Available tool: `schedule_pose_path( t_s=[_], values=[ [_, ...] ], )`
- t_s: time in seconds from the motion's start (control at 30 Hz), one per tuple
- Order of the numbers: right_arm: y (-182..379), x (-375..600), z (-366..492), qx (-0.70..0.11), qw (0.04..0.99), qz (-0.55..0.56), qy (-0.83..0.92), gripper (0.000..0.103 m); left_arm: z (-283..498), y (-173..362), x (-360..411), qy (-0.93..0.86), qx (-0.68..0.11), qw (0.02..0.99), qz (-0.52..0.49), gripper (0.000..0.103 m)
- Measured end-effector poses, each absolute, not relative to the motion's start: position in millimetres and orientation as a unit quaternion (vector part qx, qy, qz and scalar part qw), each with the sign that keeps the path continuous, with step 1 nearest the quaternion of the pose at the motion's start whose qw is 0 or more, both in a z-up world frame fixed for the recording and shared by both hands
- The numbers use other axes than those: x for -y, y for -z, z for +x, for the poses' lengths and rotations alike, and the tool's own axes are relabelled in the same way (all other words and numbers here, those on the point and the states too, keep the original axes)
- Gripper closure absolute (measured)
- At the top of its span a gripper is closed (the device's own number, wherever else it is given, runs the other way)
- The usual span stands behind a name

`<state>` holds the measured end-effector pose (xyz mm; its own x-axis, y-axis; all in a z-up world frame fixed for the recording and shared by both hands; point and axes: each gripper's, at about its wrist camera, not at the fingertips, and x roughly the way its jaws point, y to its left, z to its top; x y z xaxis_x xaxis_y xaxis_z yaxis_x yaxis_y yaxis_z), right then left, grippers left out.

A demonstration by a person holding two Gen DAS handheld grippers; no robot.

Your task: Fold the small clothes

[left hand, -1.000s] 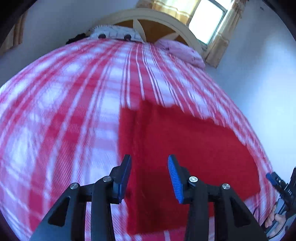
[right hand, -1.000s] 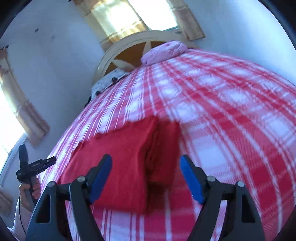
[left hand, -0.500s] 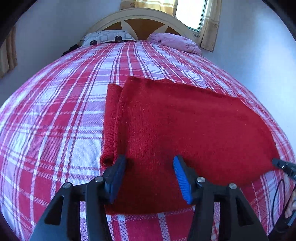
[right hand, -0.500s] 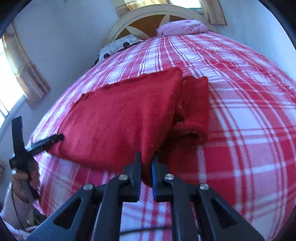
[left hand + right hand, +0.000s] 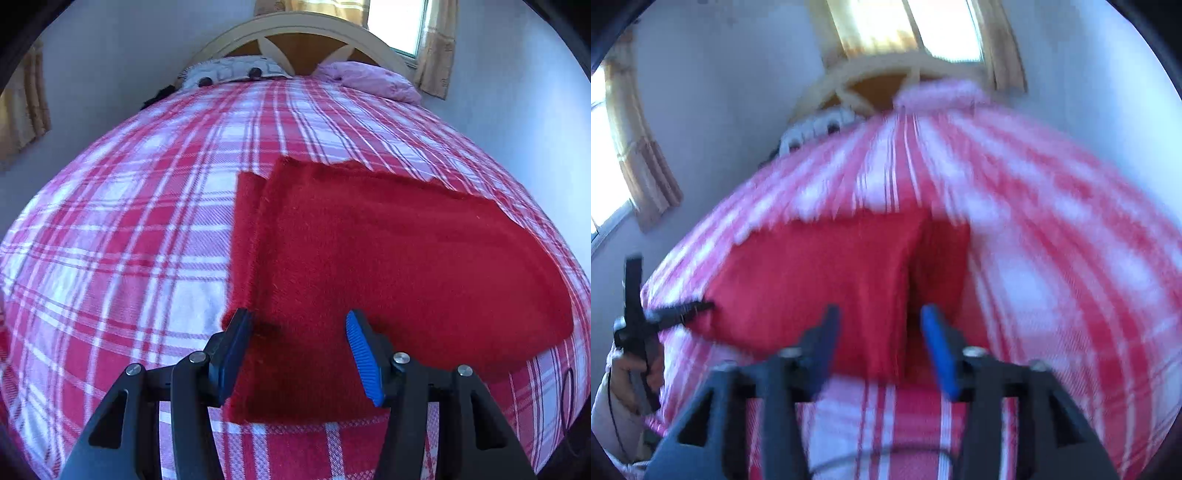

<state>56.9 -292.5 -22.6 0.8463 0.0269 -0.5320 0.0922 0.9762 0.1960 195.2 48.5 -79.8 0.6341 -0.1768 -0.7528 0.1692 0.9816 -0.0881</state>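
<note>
A red knit garment lies folded flat on the plaid bed, with a narrow sleeve strip along its left side. My left gripper is open, hovering over the garment's near left corner and holding nothing. In the blurred right wrist view the same garment lies ahead, its folded sleeve at the right side. My right gripper is open above the garment's near edge and empty. The left gripper shows at the garment's left corner, held by a hand.
The bed has a red and white plaid cover. A patterned pillow and a pink pillow lie at the wooden headboard. A wall runs along the right side. A thin black cable lies near the bed's right edge.
My right gripper was shut on the garment's near edge half a second ago; now it is open and has drawn back. My left gripper has stayed open over the near left corner.
</note>
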Motion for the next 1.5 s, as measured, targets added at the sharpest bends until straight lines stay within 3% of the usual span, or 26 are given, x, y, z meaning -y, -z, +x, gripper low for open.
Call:
schedule_pose_path(
  t_s=[0.1,0.23,0.27,0.37,0.47,0.67,0.87,1.03,1.13,1.2,1.27,1.5],
  values=[
    [13.6,279.1,84.9,-0.269,0.959,0.087,0.006,0.029,199.0,71.8,-49.3,0.066,-0.408,0.911,0.011,0.048],
    [29.1,261.9,133.7,-0.292,0.954,0.064,-0.001,0.044,210.6,66.3,-57.1,0.04,-0.4,0.916,0.005,0.041],
    [37.2,260.7,146.4,-0.302,0.951,0.065,0.004,0.045,214.3,66.8,-59.0,0.034,-0.398,0.917,0.002,0.037],
    [65.1,262.4,170.5,-0.334,0.939,0.075,0.033,0.046,229.8,75.1,-60.3,0.022,-0.411,0.912,-0.003,0.037],
    [93.1,269.5,178.1,-0.364,0.926,0.088,0.054,0.046,240.8,87.0,-58.3,0.011,-0.425,0.905,-0.003,0.037],
    [90.3,268.8,171.3,-0.358,0.929,0.079,0.053,0.04,242.0,98.5,-66.2,0.012,-0.43,0.902,-0.044,0.035],
    [91.7,264.1,177.0,-0.353,0.931,0.078,0.049,0.034,222.0,96.5,-105.2,0.023,-0.41,0.894,-0.181,0.035],
    [91.9,266.2,175.7,-0.35,0.932,0.086,0.043,0.032,220.1,103.5,-79.5,0.014,-0.421,0.899,-0.123,0.035],
    [91.9,266.4,175.3,-0.348,0.932,0.089,0.038,0.03,218.5,103.4,-79.3,0.016,-0.42,0.896,-0.145,0.04],
    [91.8,266.5,175.1,-0.348,0.932,0.091,0.037,0.029,218.9,106.3,-86.9,0.043,-0.427,0.885,-0.18,0.069],
    [91.9,266.5,175.2,-0.348,0.932,0.09,0.038,0.029,218.2,109.0,-94.1,0.064,-0.434,0.872,-0.219,0.082],
    [72.6,262.4,170.0,-0.338,0.935,0.099,0.032,0.029,210.4,89.1,-88.5,0.086,-0.393,0.885,-0.233,0.086]
  ],
)
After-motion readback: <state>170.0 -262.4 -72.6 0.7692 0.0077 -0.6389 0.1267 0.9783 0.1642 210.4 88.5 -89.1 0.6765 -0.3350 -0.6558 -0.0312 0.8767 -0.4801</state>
